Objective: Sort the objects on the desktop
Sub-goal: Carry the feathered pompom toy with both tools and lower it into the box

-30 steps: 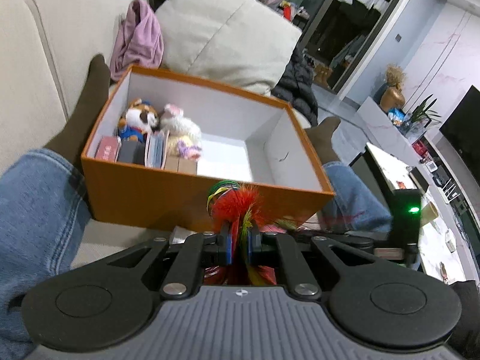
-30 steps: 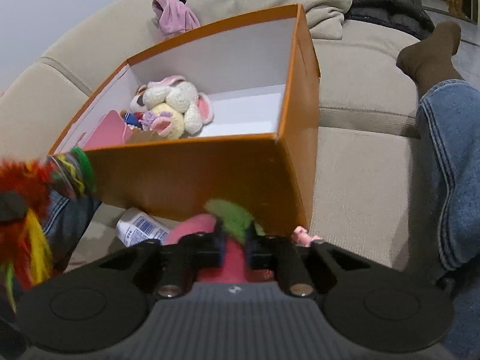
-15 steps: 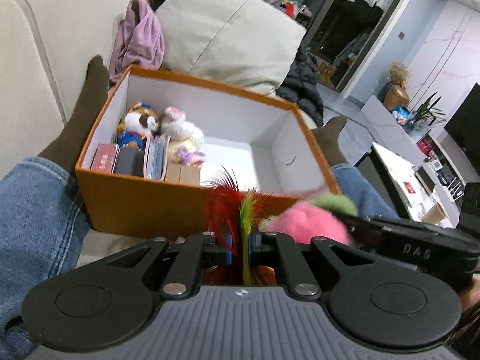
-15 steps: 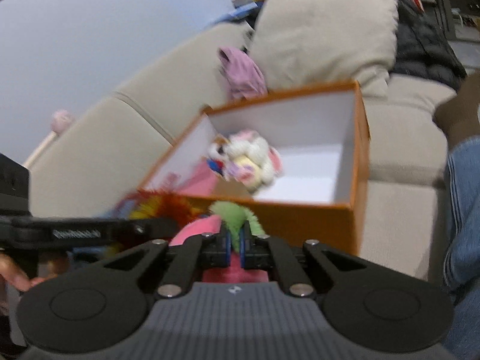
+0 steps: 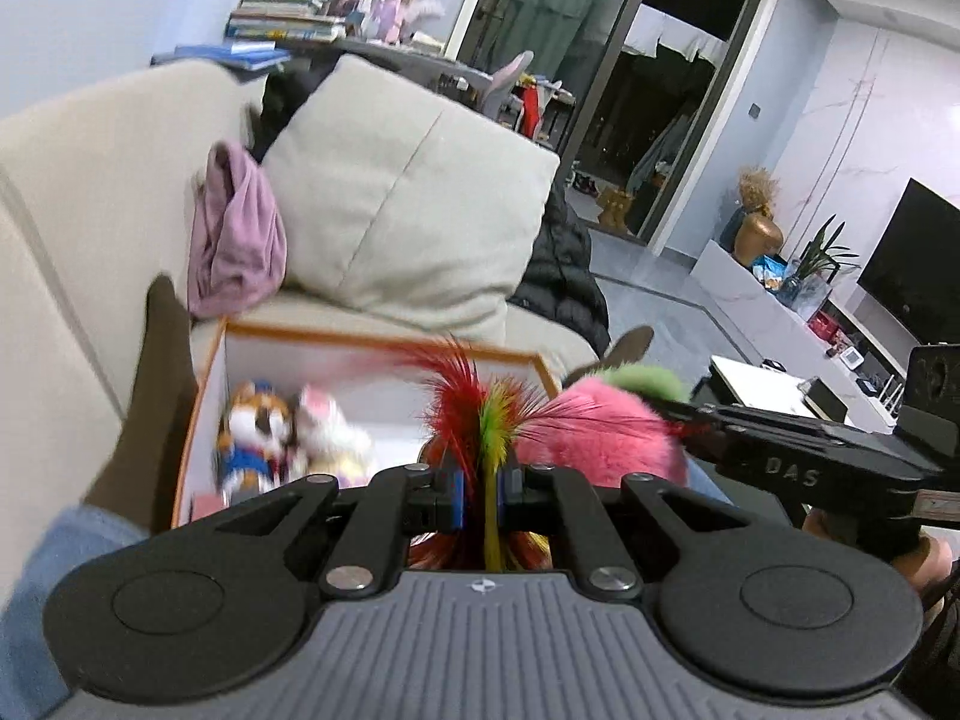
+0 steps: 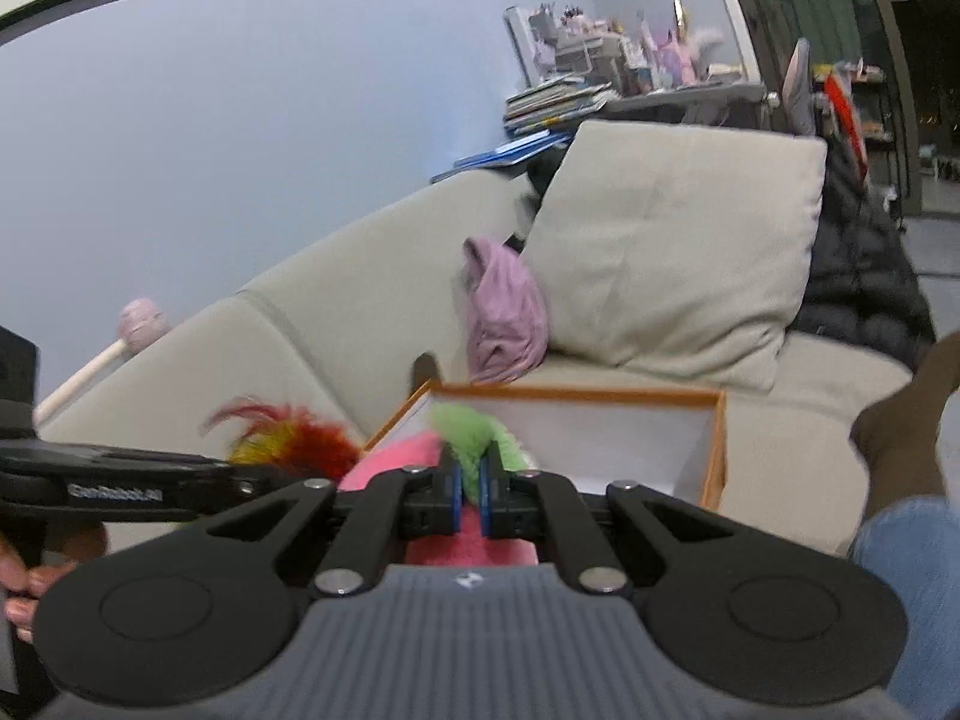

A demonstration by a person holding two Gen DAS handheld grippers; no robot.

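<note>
Left gripper (image 5: 480, 489) jaws clamp feather toy (image 5: 480, 414), right gripper (image 6: 471, 489) jaws clamp pink plush (image 6: 390, 459); both just above orange box (image 6: 717, 450) near rim, likely for dropping in.

A beige sofa (image 6: 336, 324) carries a pale cushion (image 5: 408, 210) beneath a blue-grey wall (image 6: 240, 120); beyond stand dark glass doors (image 5: 672, 96) and a television (image 5: 912, 264).
</note>
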